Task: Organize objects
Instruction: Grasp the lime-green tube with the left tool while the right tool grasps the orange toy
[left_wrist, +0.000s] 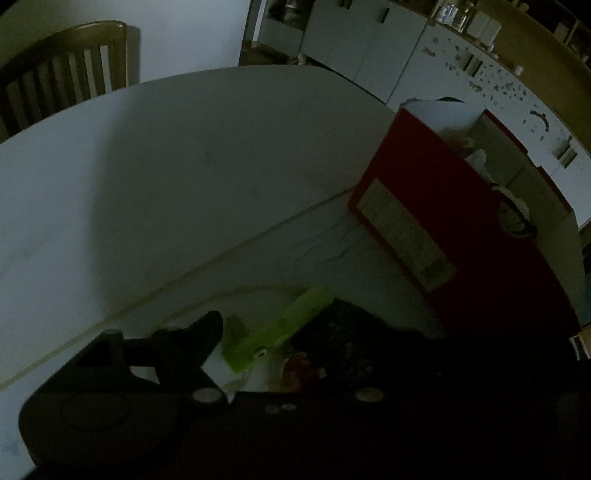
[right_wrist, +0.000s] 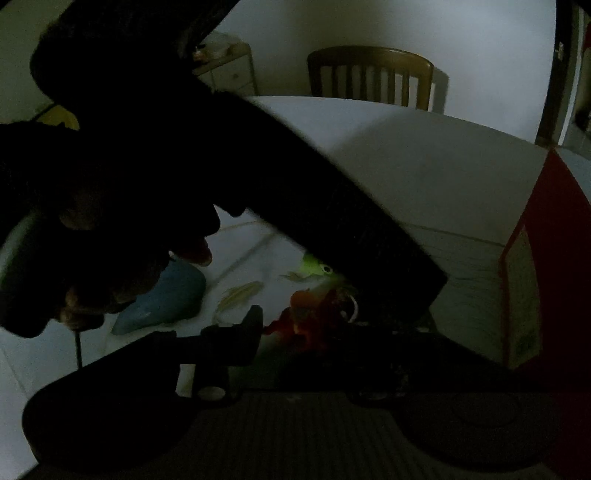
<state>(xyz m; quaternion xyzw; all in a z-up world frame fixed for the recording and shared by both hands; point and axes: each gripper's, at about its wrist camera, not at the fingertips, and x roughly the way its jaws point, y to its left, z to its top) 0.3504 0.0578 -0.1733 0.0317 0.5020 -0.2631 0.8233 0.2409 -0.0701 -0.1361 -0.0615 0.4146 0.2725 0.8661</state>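
Note:
The scene is very dark. In the left wrist view a lime-green clip-like object (left_wrist: 280, 328) lies on the white table between the fingers of my left gripper (left_wrist: 273, 347), with a dark patterned item (left_wrist: 343, 343) over the right finger. A red box (left_wrist: 461, 236) holding several items stands at right. In the right wrist view my right gripper (right_wrist: 321, 328) is low over a red-orange object (right_wrist: 303, 321); the green object (right_wrist: 314, 267) lies beyond it. The other gripper's dark body (right_wrist: 258, 166) and a hand cross above. The red box's edge (right_wrist: 554, 258) is at right.
A blue object (right_wrist: 166, 299) lies on the table at left in the right wrist view. A wooden chair (left_wrist: 62, 74) stands at the table's far side; it also shows in the right wrist view (right_wrist: 369, 77). White cabinets (left_wrist: 369, 48) are behind.

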